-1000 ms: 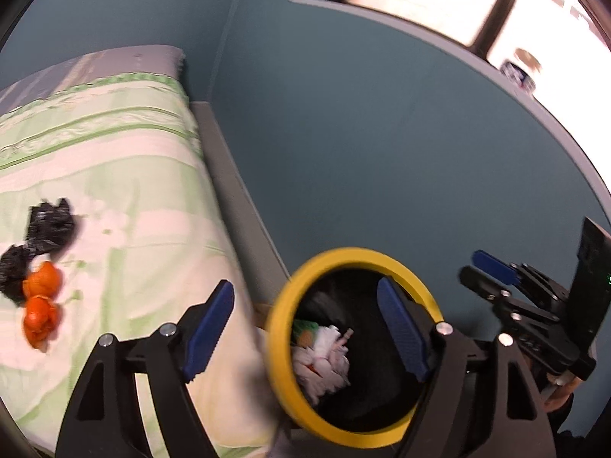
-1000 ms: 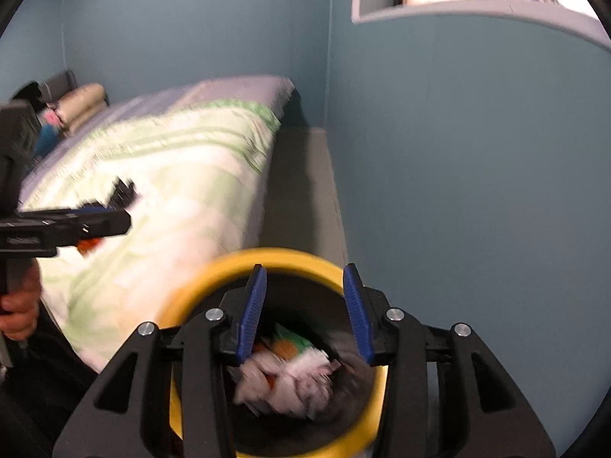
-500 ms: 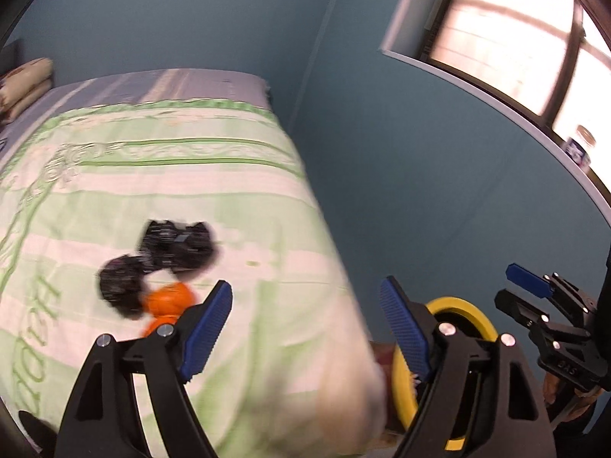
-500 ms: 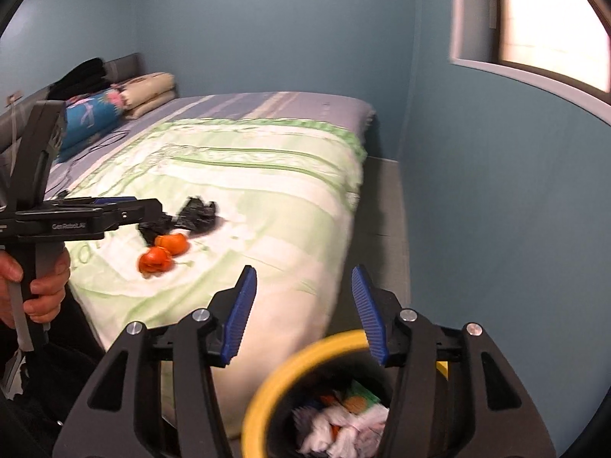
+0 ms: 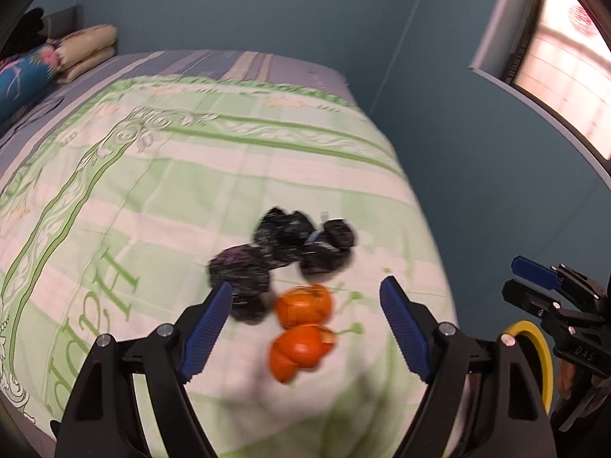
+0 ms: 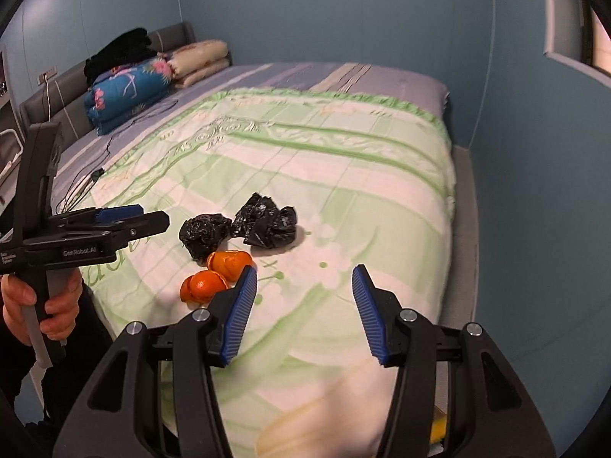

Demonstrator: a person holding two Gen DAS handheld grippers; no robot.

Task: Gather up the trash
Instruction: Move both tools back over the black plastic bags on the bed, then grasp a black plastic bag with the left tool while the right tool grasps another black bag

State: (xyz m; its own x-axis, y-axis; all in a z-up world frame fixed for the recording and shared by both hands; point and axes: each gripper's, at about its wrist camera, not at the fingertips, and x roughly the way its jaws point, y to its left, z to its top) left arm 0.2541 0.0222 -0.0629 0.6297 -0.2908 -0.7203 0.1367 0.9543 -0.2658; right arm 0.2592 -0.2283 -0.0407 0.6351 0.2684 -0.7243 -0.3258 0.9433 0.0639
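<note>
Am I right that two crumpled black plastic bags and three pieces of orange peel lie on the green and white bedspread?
Not quite: the right wrist view shows only two pieces of orange peel. The two crumpled black plastic bags do lie beside them on the green and white bedspread.

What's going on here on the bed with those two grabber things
A person is clearing trash off the bed with a handheld gripper in each hand. Both the left gripper and the right gripper are open and empty, pointed at what is left on the blanket: two crumpled black bags and two pieces of orange peel. The yellow-rimmed bin sits beside the bed. Nothing is picked up yet.
</note>
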